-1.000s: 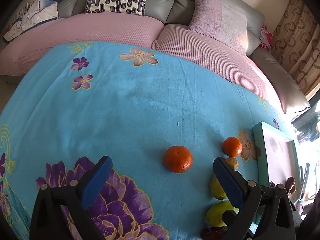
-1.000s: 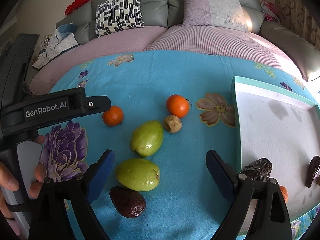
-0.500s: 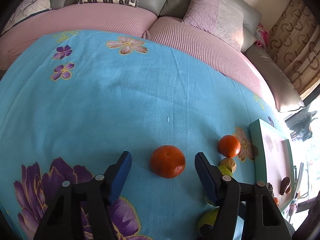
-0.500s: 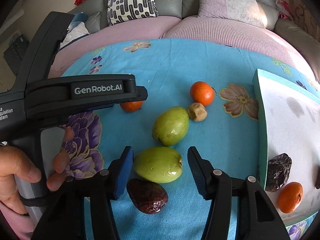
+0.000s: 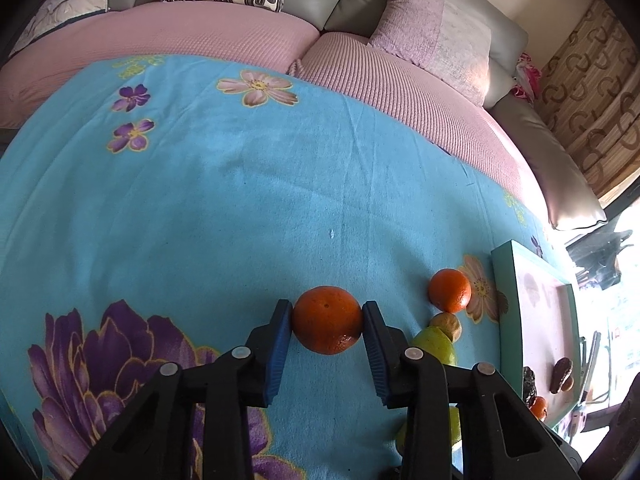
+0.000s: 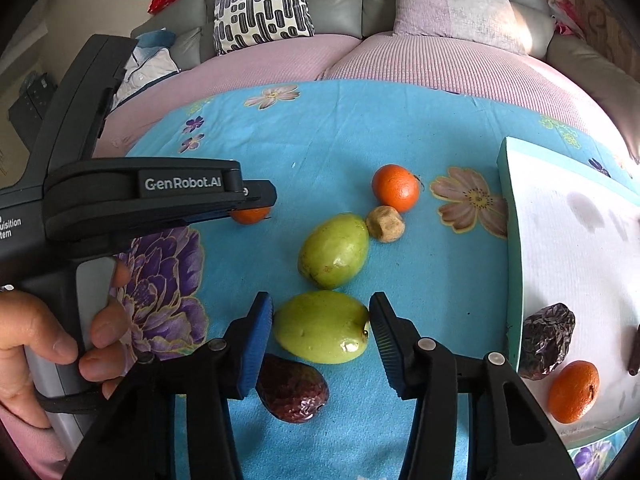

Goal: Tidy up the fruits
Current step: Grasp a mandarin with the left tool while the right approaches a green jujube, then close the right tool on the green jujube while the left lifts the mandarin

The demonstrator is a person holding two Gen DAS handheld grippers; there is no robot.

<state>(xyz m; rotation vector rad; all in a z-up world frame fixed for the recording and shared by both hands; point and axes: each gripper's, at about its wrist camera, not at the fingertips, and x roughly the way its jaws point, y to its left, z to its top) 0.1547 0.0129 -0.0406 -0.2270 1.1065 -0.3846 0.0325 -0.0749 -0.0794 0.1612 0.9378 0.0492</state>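
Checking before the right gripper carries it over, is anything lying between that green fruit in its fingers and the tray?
Nothing visible does. Between the green fruit in the right gripper and the tray lies only bare blue cloth.

Ahead and left of the left tool [image 5: 326, 330] the blue cloth [image 5: 240, 200] lies bare up to the sofa [image 5: 224, 36]. To its right the way is crowded: an orange [image 5: 449, 290], a small brown fruit [image 5: 447, 323] and a green fruit [image 5: 436, 346] stand before the tray [image 5: 505, 280]. Around the right tool [image 6: 321, 326], a date [image 6: 292, 388] lies just beside its left finger, a second green fruit [image 6: 334, 250] sits ahead, and the tray wall [image 6: 514, 272] bars the right. Bare cloth lies between fruit and tray.
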